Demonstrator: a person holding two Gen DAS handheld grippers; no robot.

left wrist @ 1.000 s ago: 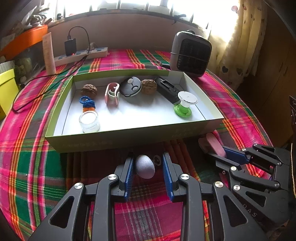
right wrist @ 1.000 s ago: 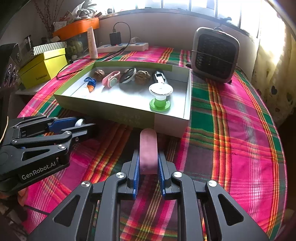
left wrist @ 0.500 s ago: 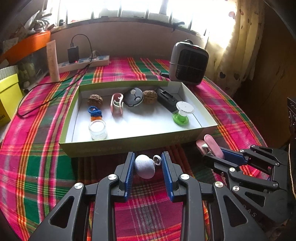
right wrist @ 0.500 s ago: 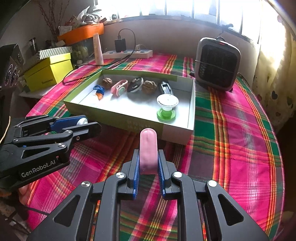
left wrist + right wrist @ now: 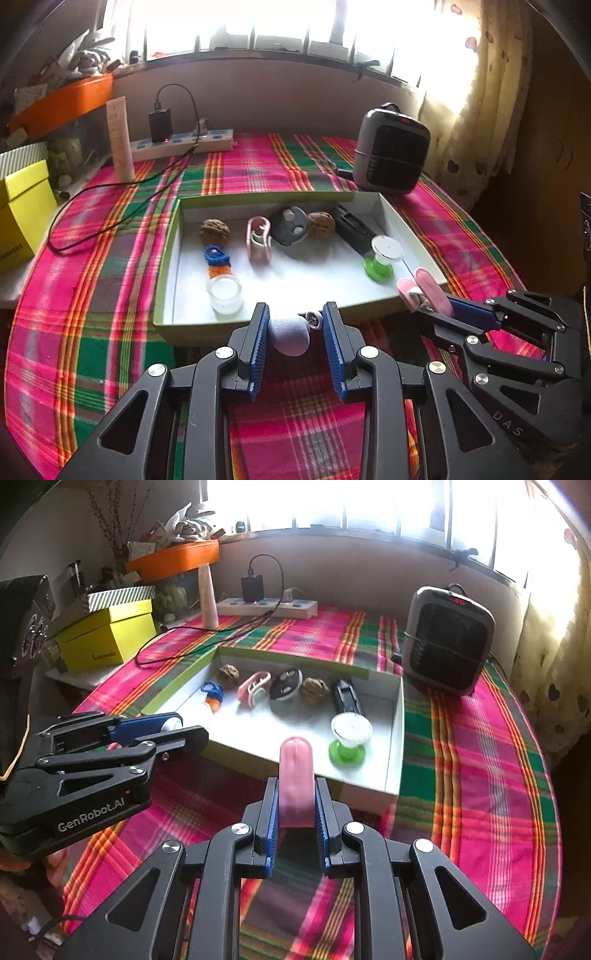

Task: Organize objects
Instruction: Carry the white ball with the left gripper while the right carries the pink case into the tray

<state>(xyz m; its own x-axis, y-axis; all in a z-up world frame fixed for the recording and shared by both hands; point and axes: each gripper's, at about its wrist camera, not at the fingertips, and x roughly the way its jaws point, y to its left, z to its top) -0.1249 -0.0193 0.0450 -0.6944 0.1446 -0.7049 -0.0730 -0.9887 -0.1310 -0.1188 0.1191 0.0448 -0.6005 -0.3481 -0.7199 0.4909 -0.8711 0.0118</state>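
Left gripper (image 5: 295,325) pinches a small pale-grey rounded fabric-looking thing w/ a metal ring (image 5: 290,334), bottom centre, just short of the near wall of the shallow green-rimmed white cardboard tray (image 5: 168,258). Right gripper (image 5: 295,808) is clamped on a pink oblong clip (image 5: 296,775), prob. plastic. Best carry both over the near wall before lowering, aiming for bare floor at mid-tray. Inside: two walnuts, blue-orange knit piece, clear jar, pink clip, round dark fob, black bar, green-white spool (image 5: 380,258).
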